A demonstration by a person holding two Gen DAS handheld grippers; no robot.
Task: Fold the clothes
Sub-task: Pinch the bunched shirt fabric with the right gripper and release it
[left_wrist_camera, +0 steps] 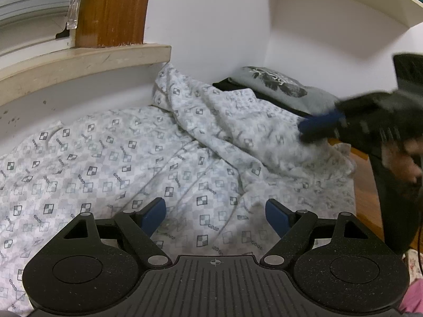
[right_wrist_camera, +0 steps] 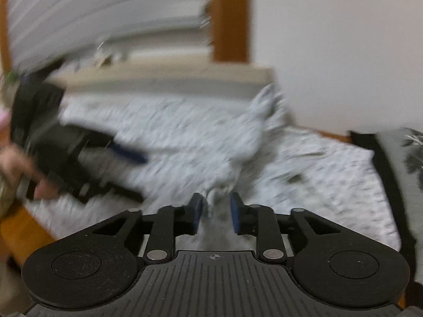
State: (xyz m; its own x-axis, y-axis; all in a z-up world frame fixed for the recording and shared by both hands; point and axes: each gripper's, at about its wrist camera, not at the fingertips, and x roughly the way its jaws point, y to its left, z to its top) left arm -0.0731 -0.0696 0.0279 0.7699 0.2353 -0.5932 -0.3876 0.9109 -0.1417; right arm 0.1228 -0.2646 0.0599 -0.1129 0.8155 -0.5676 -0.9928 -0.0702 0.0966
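1. Across the left wrist view's lower half, the checkered garment (left_wrist_camera: pixel 111 163) lies on a wooden floor (left_wrist_camera: pixel 366 185) below a windowsill (left_wrist_camera: pixel 87 60); left gripper (left_wrist_camera: pixel 215 218) is spread wide, empty.
2. Bottom centre of the blurred right wrist view, right gripper (right_wrist_camera: pixel 217 212) is partly parted, cloth (right_wrist_camera: pixel 216 227) bunched between its pads.

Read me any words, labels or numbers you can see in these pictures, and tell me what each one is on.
"GOOD": small dark letters repeated between the checkered squares all over the white patterned garment, in the left wrist view.
Dark print on the folded grey garment: a leaf-like graphic; any lettering there is too small to read.
Right wrist view: too blurred by motion to read anything.
Neither gripper shows any lettering.
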